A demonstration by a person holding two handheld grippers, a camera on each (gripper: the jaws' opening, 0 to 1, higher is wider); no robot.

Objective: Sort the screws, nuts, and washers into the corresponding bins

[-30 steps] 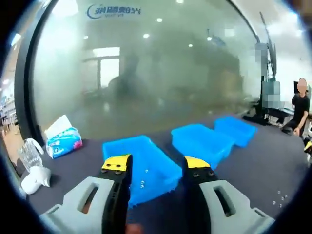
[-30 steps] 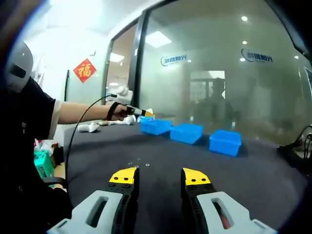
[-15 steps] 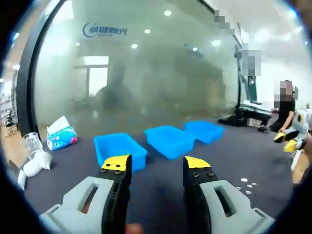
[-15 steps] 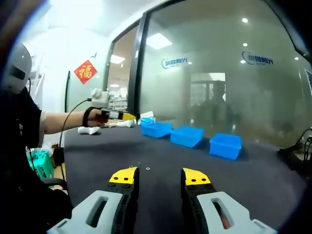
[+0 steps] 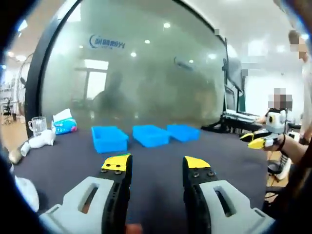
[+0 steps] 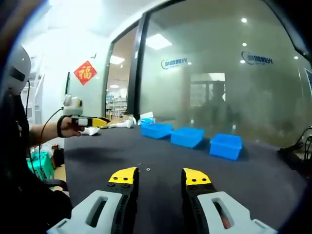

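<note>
I hold my left hand-held gripper [image 5: 151,163] above the dark worktop [image 5: 156,151], jaws spread and empty. My right hand-held gripper [image 6: 158,176] is likewise spread and empty, hovering low. Three blue bins [image 6: 187,135] sit in a row by the glass wall, ready for sorted parts. Small loose hardware [image 6: 144,168] lies just ahead of my right jaws, probably my next pick.

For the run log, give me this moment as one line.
left hand-held gripper: open, empty | right hand-held gripper: open, empty | three blue bins: in a row on table | small hardware: loose ahead of right jaws
</note>
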